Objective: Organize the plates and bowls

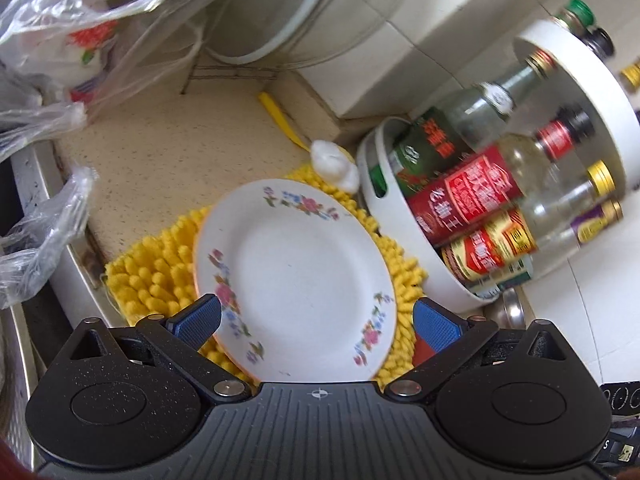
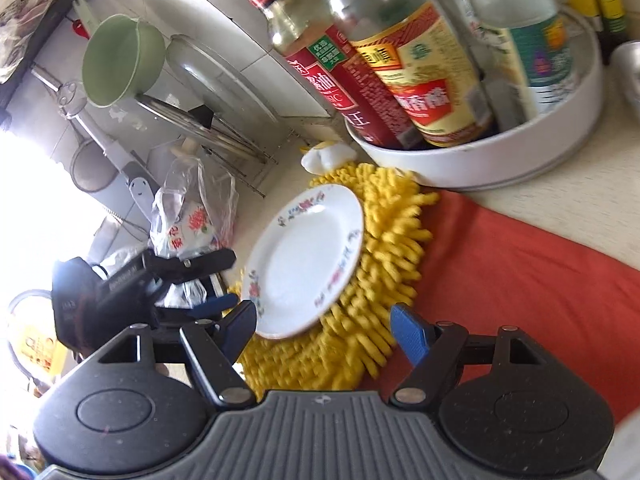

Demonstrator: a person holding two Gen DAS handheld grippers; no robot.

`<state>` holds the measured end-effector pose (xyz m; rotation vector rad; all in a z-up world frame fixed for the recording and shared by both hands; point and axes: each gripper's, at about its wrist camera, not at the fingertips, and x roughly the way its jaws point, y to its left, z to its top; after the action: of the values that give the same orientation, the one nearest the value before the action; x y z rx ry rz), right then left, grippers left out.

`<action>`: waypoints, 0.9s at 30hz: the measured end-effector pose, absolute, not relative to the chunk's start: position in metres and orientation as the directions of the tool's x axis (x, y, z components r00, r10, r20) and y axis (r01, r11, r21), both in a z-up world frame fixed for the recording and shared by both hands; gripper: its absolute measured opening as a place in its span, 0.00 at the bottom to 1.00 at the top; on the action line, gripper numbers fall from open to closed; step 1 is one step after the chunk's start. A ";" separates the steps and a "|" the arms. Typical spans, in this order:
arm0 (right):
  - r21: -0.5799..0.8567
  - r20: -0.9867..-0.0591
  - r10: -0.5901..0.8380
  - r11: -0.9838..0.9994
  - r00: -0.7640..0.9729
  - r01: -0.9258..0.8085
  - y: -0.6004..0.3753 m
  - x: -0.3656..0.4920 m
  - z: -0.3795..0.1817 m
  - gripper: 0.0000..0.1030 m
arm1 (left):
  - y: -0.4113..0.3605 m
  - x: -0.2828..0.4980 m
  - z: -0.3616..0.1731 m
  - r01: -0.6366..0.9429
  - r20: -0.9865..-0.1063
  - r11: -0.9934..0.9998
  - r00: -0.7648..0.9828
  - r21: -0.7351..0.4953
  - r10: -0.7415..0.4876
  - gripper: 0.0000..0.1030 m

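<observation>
Left wrist view. One white plate (image 1: pixel 294 280) with floral rim, lying on a yellow chenille mat (image 1: pixel 152 276) on the speckled counter (image 1: pixel 160 152). The left gripper (image 1: pixel 316 318) stood above the plate's near edge, jaws apart, a blue pad on either side and neither pressing it. Right of the mat: a white round caddy (image 1: pixel 424 264) stocked with sauce and vinegar bottles (image 1: pixel 472 196), touching the mat's far edge. Upper left: clear plastic bags (image 1: pixel 80 20). A yellow-handled item (image 1: pixel 280 120) lay behind the plate.

Right wrist view. The same plate (image 2: pixel 308 260) on the yellow mat (image 2: pixel 372 280), an orange-red cloth (image 2: pixel 520 272) adjoining the mat's right side. The right gripper (image 2: pixel 324 332) was held over the mat's near part, jaws wide and empty, the plate just beyond its left pad. The left gripper (image 2: pixel 208 284) showed at the plate's left, open. Rear: the caddy (image 2: pixel 500 160), a green bowl (image 2: pixel 120 60) on a wire rack (image 2: pixel 224 136).
</observation>
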<state>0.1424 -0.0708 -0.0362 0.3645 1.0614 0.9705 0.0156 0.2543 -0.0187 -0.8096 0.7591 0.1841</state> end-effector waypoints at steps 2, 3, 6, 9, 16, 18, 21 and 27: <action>0.683 -0.561 0.816 0.551 0.138 -0.480 -0.060 0.152 -0.040 0.70 | 0.261 0.018 -0.023 -0.431 -0.677 0.682 0.724 -0.590 -0.128 1.00; 0.690 -0.561 0.817 0.550 0.132 -0.470 -0.055 0.157 -0.043 0.70 | 0.265 0.020 -0.025 -0.436 -0.679 0.680 0.723 -0.590 -0.127 1.00; 0.712 -0.564 0.819 0.547 0.106 -0.440 -0.040 0.171 -0.051 0.70 | 0.275 0.022 -0.031 -0.436 -0.681 0.662 0.716 -0.609 -0.154 1.00; 0.717 -0.575 0.813 0.553 0.088 -0.425 -0.026 0.183 -0.061 0.70 | 0.281 0.025 -0.036 -0.423 -0.676 0.654 0.712 -0.627 -0.188 1.00; 0.771 -0.541 0.840 0.514 0.039 -0.377 -0.008 0.206 -0.077 0.70 | 0.287 0.044 -0.042 -0.399 -0.672 0.654 0.704 -0.643 -0.231 1.00; 0.789 -0.532 0.846 0.508 0.027 -0.345 -0.006 0.212 -0.083 0.70 | 0.289 0.048 -0.043 -0.395 -0.671 0.652 0.700 -0.647 -0.242 1.00; 0.813 -0.515 0.857 0.491 0.009 -0.313 -0.005 0.216 -0.085 0.72 | 0.292 0.052 -0.045 -0.389 -0.670 0.650 0.698 -0.652 -0.254 1.00; 0.788 -0.524 0.851 0.494 0.020 -0.368 -0.006 0.212 -0.073 0.75 | 0.295 0.051 -0.043 -0.380 -0.656 0.632 0.700 -0.675 -0.281 1.00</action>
<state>0.2121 -0.0061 -0.0734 0.5060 1.2048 1.0106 0.0508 0.2949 -0.0425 -0.9121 0.8227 0.0646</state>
